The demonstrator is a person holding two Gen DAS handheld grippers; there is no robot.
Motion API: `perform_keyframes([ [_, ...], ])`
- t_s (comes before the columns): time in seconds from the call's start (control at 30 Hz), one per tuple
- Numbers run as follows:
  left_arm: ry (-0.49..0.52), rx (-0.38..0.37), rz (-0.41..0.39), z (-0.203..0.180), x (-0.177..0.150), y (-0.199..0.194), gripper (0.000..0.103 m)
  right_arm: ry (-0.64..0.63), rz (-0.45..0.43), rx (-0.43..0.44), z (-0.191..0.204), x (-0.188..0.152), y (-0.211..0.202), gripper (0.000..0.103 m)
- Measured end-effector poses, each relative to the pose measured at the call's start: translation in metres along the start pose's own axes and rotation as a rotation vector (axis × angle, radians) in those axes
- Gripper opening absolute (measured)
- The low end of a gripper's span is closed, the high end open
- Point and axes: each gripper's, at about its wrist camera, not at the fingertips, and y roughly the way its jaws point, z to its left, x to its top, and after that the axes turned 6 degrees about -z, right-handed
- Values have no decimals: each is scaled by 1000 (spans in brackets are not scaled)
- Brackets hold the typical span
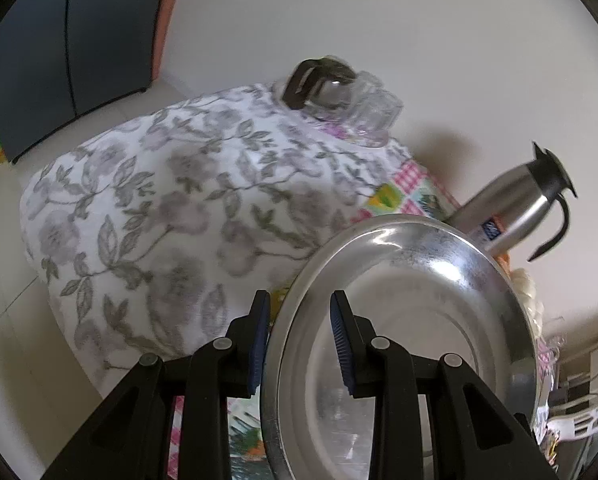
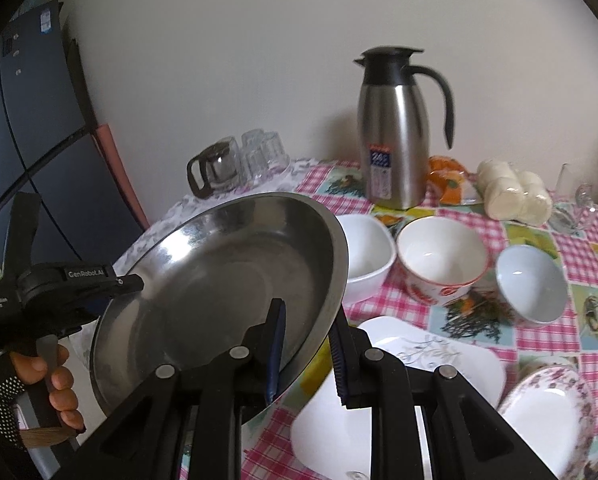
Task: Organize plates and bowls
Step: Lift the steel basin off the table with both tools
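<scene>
The steel plate (image 2: 219, 296) hangs tilted above the tabletop (image 2: 539, 272), with the left gripper (image 1: 299, 344) pinching its rim at nine o'clock and the right gripper (image 2: 307, 352) pinching the rim at four o'clock. Two opposite grips likely keep the wide, slippery dish from swinging. White bowls (image 2: 443, 256) wait at two o'clock.
</scene>
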Motion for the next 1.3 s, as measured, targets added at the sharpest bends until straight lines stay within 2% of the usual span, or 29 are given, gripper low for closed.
perform_keyframes([
  [0.6,127,-143,-27,-79,-32,-33,32,46,-114,-63,-68,14,-72,23],
  [0.93,220,-219,-16,-127,-61,-46,32,74,-154,-115,-111,12,-108,24],
  [1.3,287,-253,39,-159,-89,-42,32,144,-141,-158,-153,0,-125,24],
])
